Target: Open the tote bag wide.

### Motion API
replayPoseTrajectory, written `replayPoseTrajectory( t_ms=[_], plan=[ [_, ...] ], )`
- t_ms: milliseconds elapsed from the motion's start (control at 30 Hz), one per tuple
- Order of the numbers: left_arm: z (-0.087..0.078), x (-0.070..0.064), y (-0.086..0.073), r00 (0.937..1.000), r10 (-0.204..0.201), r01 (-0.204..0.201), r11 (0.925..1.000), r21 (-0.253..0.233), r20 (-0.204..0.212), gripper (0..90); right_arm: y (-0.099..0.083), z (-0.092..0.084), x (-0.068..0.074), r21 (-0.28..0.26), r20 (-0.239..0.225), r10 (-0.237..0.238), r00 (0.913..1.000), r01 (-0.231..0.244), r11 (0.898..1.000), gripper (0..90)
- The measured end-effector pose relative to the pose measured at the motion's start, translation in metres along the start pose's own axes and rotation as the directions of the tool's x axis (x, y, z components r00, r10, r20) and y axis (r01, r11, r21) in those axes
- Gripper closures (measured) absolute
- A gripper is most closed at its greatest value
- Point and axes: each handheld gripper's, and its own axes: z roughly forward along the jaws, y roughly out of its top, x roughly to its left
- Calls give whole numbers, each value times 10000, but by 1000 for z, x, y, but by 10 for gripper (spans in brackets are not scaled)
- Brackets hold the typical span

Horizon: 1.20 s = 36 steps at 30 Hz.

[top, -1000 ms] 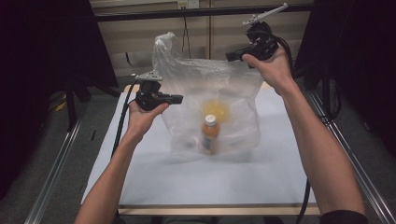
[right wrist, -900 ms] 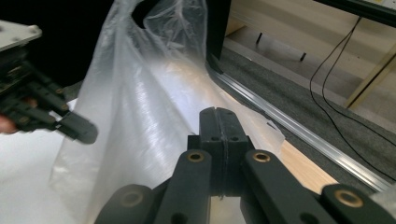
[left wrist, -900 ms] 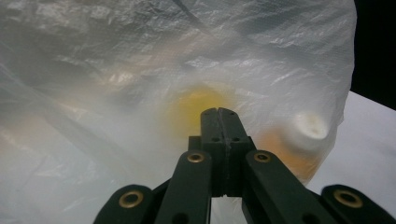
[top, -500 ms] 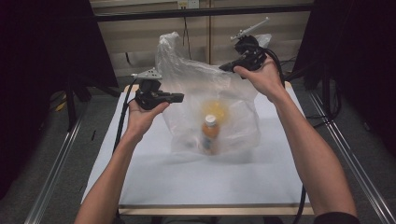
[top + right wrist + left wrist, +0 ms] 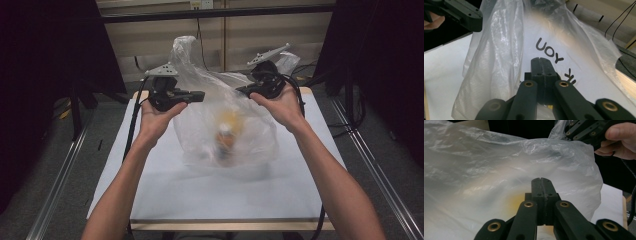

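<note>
Two grippers flank the clear plastic bag (image 5: 225,125), which stands in the middle of the white table (image 5: 210,195) with its top bunched and rising toward the far edge. You have bare table open all along the near edge in front of the bag, a narrower strip to the left under your left forearm, and another to the right under your right forearm; rails run along the floor on both sides, and dark curtains close in left and right. Inside the bag an orange bottle (image 5: 226,140) with a pale cap stands near the bottom, but the plastic blurs it and you cannot read any label. In the right gripper view, black lettering (image 5: 549,51) shows on the bag, upside down and partly cut off by your own jaws. Your left gripper (image 5: 541,185) points at the bag's side with its jaws pressed together; whether a fold of plastic is caught between them cannot be told. Your right gripper (image 5: 540,65) also has its jaws pressed together close against the bag, and again any pinch of plastic is hidden.
</note>
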Motion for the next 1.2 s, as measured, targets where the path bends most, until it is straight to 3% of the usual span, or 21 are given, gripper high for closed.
replayPoseTrajectory(
  t_ms=[100, 367, 467, 733, 833, 1100, 1200],
  plan=[
    [1, -3, 2, 9999, 138, -137, 9999, -24, 72, 900, -7, 0, 6, -249, -147, 97, 9998, -100, 9996, 900],
    [-2, -9, 1, 9995, 259, -260, 9997, 31, 166, 900, -18, 8, 21, -311, -194, 0, 9998, -6, 9995, 900],
    [-5, -13, 5, 9993, 320, -317, 9994, -146, 201, 900, -22, 10, 30, -588, -337, 18, 9994, -38, 9983, 900],
    [-4, -22, 14, 9984, 448, -432, 9981, -444, 352, 900, -27, 16, 47, -733, -642, -149, 9978, 102, 9973, 900],
    [0, -24, 20, 9988, 289, -263, 9976, -635, 396, 900, -31, 17, 52, -885, -684, -162, 9975, 101, 9960, 900],
    [17, -29, 34, 9986, 387, -363, 9970, -688, 347, 900, -41, 25, 64, -896, -954, -143, 9953, 57, 9960, 900],
    [23, -27, 37, 9990, 367, -354, 9980, -517, 257, 900, -43, 28, 67, -862, -1075, -147, 9941, 54, 9963, 900]
  ],
)
